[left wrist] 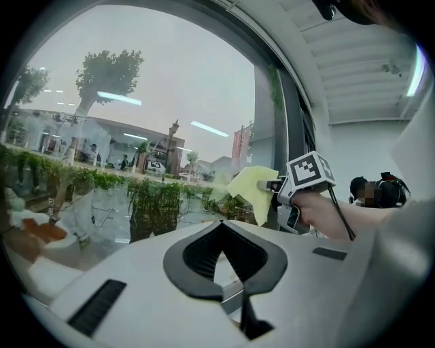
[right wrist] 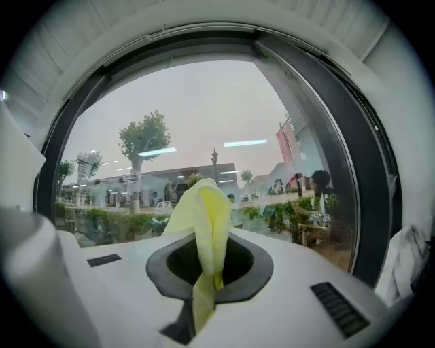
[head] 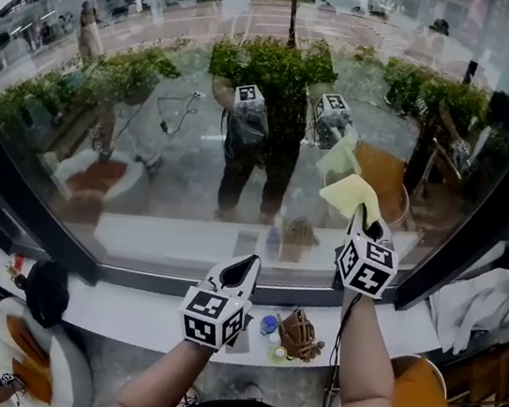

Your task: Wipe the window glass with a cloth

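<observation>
The yellow cloth [head: 351, 194] is clamped between the closed fingers of the right gripper [head: 363, 220]. In the right gripper view, the cloth runs through the finger gap and stands up past the tips as a folded peak. In the head view, the free end of the cloth lies at the window glass [head: 190, 65], low and right of centre, and meets its own reflection there.

The left gripper [head: 243, 268] is held lower and to the left, apart from the cloth. Its fingers are closed tip to tip with nothing between them.

A white sill [head: 134, 314] runs below the glass. A small brown object [head: 299, 334] and a blue cap [head: 269, 324] rest on the sill between the two forearms. A pale towel [head: 475, 303] lies at the far right.
</observation>
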A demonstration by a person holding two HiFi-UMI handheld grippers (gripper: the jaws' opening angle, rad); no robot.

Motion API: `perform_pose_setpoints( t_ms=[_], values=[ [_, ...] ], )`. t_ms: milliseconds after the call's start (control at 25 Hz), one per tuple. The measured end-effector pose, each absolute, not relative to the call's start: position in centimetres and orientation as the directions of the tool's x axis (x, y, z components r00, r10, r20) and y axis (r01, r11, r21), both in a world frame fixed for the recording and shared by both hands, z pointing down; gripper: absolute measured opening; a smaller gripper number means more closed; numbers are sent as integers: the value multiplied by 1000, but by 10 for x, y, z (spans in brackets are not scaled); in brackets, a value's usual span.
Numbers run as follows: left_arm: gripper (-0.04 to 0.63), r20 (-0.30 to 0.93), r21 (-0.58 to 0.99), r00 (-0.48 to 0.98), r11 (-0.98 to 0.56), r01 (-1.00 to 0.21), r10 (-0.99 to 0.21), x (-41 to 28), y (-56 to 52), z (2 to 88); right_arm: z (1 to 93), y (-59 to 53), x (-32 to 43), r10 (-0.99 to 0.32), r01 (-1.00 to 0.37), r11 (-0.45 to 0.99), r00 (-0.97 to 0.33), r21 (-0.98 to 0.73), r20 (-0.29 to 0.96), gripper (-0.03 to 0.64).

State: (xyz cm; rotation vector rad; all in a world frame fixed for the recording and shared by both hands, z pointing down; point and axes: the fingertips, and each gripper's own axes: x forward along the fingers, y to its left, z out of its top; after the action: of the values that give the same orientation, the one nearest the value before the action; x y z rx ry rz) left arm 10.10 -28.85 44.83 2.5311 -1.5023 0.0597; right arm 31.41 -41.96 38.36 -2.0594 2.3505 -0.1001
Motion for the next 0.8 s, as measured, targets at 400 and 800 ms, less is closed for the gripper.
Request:
perform_pose_setpoints(
  t_ms=[400, 800],
  values=[
    [6, 137, 154, 497, -477, -865, -857, 119, -301, 452, 399, -446, 330, -992, -993, 100, -105, -64, 68, 32],
    [6, 143, 140, 479, -461, -876, -866, 108, -301, 454, 400, -461, 325, -994, -994, 83, -88, -76, 68, 32]
  ],
)
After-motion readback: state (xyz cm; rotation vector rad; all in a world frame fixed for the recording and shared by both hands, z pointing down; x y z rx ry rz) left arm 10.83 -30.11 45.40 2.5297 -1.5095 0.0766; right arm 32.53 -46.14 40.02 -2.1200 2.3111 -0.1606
